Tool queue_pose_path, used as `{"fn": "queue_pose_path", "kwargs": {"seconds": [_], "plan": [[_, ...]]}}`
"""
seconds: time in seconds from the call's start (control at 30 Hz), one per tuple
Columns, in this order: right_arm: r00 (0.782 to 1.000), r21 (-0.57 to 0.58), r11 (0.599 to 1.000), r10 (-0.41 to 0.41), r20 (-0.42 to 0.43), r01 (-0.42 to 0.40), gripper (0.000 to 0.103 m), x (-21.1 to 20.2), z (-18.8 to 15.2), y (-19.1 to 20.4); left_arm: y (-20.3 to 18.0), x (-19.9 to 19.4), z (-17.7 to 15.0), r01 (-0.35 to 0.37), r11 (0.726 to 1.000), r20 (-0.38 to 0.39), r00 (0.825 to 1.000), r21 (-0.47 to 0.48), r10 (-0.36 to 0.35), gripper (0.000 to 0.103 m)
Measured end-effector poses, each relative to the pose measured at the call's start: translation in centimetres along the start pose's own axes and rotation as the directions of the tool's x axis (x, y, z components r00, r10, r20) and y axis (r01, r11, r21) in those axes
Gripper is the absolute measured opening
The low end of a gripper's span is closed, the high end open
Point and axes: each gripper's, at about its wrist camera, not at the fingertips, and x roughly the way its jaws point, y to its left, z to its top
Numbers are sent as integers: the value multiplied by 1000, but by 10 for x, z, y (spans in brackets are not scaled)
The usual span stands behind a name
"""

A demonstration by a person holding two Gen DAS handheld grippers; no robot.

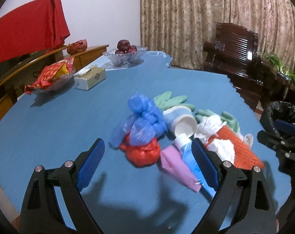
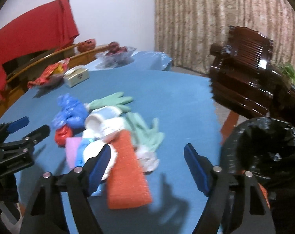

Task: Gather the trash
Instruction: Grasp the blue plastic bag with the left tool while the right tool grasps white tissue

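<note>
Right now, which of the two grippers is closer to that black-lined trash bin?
Right. The right gripper hangs open beside the trash bin at the table's edge. The left gripper, also open, is farther off, above the red bag.

We see a home dining room. A table with blue cloth is the centre. On its far end stands a glass bowl of fruit. Behind the table hang patterned curtains, and beside it a dark wooden chair.
</note>
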Motion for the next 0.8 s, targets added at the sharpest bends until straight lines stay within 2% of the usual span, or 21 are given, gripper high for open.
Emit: {"fn": "queue_pose_path", "kwargs": {"seconds": [0.23, 0.47, 0.57, 0.63, 0.8], "plan": [[997, -44, 997, 62, -36, -64, 71, 20, -3, 35, 21, 8, -14, -29, 999, -30, 999, -17, 28, 88], [993, -67, 994, 77, -90, -83, 64, 43, -9, 54, 31, 11, -18, -35, 999, -38, 999, -25, 34, 88], [989, -71, 994, 77, -125, -86, 56, 51, -15, 55, 30, 11, -19, -30, 999, -41, 999, -21, 29, 88], [985, -59, 994, 84, -152, -94, 46, 55, -19, 52, 30, 12, -19, -25, 999, -43, 999, -23, 24, 88], [983, -42, 992, 113, -142, -121, 34, 49, -18, 45, 26, 15, -20, -15, 1000, -46, 999, -17, 14, 88]]}}
